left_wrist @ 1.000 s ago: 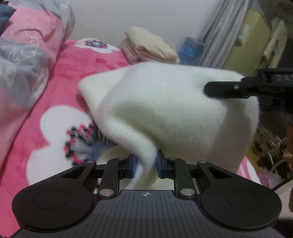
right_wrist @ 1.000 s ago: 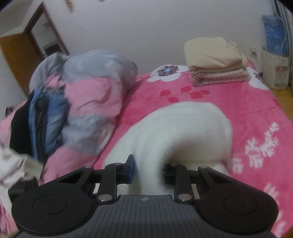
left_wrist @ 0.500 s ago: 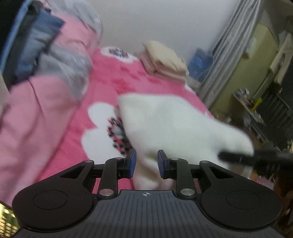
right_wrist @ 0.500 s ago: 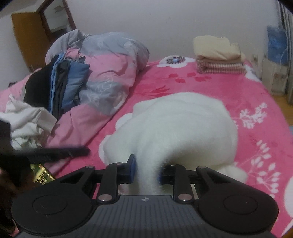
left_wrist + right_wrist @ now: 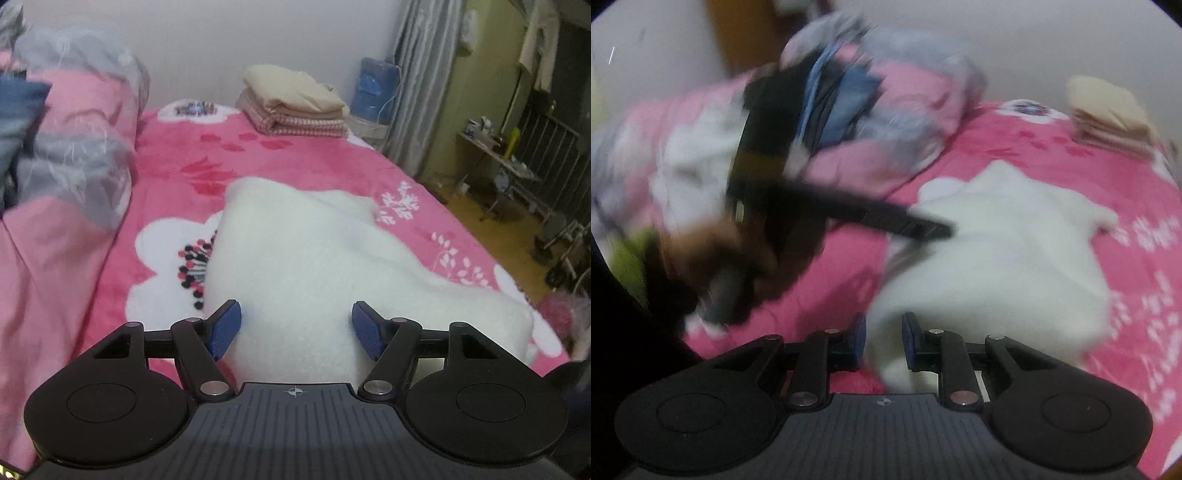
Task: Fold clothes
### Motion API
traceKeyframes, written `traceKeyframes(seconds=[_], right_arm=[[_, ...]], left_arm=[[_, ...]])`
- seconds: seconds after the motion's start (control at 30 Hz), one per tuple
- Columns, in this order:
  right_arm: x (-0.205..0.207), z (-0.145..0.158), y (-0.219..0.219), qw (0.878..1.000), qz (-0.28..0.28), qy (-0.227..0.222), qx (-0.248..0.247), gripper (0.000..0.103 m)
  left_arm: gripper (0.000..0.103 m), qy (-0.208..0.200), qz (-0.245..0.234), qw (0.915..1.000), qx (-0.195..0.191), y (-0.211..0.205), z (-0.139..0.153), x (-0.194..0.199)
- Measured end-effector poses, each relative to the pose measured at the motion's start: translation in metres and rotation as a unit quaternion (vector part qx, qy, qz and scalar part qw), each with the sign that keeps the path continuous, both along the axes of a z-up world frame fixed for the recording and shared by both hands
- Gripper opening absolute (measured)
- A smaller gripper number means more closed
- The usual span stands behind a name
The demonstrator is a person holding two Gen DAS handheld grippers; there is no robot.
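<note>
A white fleece garment (image 5: 295,258) lies in a heap on the pink flowered bed cover (image 5: 177,192). My left gripper (image 5: 295,328) is open wide, its blue pads apart on either side of the garment's near edge. In the right wrist view the garment (image 5: 1004,251) spreads across the bed. My right gripper (image 5: 880,338) stands with its pads a little apart around a fold of the garment's near edge; the view is blurred. The left gripper also shows in the right wrist view (image 5: 923,229), as a dark bar over the garment's left side.
A stack of folded clothes (image 5: 295,103) sits at the far end of the bed. A pink and grey quilt (image 5: 66,155) with dark and blue clothes (image 5: 827,96) on it is heaped along the left. The bed's right edge drops to a wooden floor (image 5: 509,236).
My left gripper has opened and let go of the white garment, which has dropped flat onto the bed. My right gripper's pads have parted slightly and it has swung left.
</note>
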State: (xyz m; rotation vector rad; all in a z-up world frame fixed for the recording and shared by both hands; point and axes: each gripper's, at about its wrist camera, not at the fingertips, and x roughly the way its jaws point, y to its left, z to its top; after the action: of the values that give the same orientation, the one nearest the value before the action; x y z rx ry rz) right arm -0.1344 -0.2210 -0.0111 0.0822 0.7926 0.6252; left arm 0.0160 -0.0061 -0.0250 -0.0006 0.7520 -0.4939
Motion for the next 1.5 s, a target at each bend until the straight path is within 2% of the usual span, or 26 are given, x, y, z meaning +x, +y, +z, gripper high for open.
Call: traceKeyframes(seconds=[0.03,0.07,0.1,0.2,0.27,0.37,0.43,0.5,0.57,0.63,0.73,0.87,0.97,1.03,1.13,1.23,1.3,1.4,1.5], right_arm=[[0.003,0.007,-0.017,0.999,-0.025,-0.001,0.025,0.026],[0.009,0.011,-0.036,0.997,-0.058,0.000,0.050,0.033],[0.017,0.012,-0.052,0.993,-0.097,0.005,0.067,0.046],[0.048,-0.001,-0.089,0.972,-0.209,0.045,0.094,0.069],[0.070,-0.023,-0.102,0.957,-0.253,0.096,0.108,0.070],[0.097,-0.064,-0.110,0.932,-0.279,0.180,0.148,0.069],[0.106,-0.083,-0.101,0.927,-0.257,0.214,0.169,0.056],[0.102,-0.081,-0.086,0.938,-0.227,0.198,0.171,0.024],[0.090,-0.065,-0.071,0.953,-0.193,0.157,0.173,0.016],[0.076,-0.047,-0.056,0.965,-0.155,0.113,0.176,0.015],[0.063,-0.030,-0.025,0.979,-0.083,0.076,0.168,0.014],[0.051,-0.021,0.025,0.987,0.020,0.051,0.149,0.014],[0.043,-0.022,0.067,0.985,0.095,0.046,0.136,0.014],[0.037,-0.030,0.096,0.984,0.133,0.045,0.114,0.014],[0.023,-0.041,0.126,0.985,0.157,0.046,0.058,0.017],[0.006,-0.037,0.133,0.985,0.171,0.029,0.019,0.033],[0.000,-0.024,0.116,0.985,0.169,0.013,0.036,0.048],[-0.004,-0.004,0.070,0.985,0.150,0.006,0.086,0.056],[0.001,0.009,0.010,0.985,0.088,0.009,0.149,0.061]], left_arm=[[0.067,0.003,0.003,1.0000,-0.002,0.001,0.000,-0.001],[0.067,0.008,0.006,0.9999,-0.005,0.003,-0.001,-0.001],[0.067,0.014,0.009,0.9998,-0.007,0.006,-0.001,0.000],[0.067,0.031,0.019,0.9993,-0.011,0.014,-0.003,-0.002],[0.067,0.040,0.024,0.9989,-0.010,0.018,-0.005,-0.003],[0.067,0.048,0.029,0.9984,-0.003,0.023,-0.008,-0.007],[0.067,0.052,0.032,0.9981,0.005,0.028,-0.010,-0.010],[0.067,0.055,0.035,0.9978,0.013,0.033,-0.011,-0.012],[0.066,0.058,0.039,0.9973,0.021,0.040,-0.012,-0.015],[0.064,0.060,0.044,0.9970,0.024,0.048,-0.011,-0.020],[0.056,0.059,0.057,0.9964,0.020,0.064,-0.002,-0.029],[0.058,0.064,0.083,0.9923,-0.066,0.099,0.023,-0.041],[0.063,0.069,0.085,0.9833,-0.145,0.118,0.044,-0.048],[0.066,0.072,0.073,0.9799,-0.171,0.119,0.053,-0.050],[0.067,0.080,0.046,0.9820,-0.165,0.107,0.058,-0.052],[0.067,0.083,0.036,0.9886,-0.120,0.089,0.053,-0.052],[0.067,0.093,0.036,0.9889,-0.109,0.084,0.047,-0.052],[0.067,0.102,0.038,0.9874,-0.115,0.085,0.041,-0.053],[0.067,0.093,0.012,0.9885,-0.119,0.082,0.043,-0.059]])
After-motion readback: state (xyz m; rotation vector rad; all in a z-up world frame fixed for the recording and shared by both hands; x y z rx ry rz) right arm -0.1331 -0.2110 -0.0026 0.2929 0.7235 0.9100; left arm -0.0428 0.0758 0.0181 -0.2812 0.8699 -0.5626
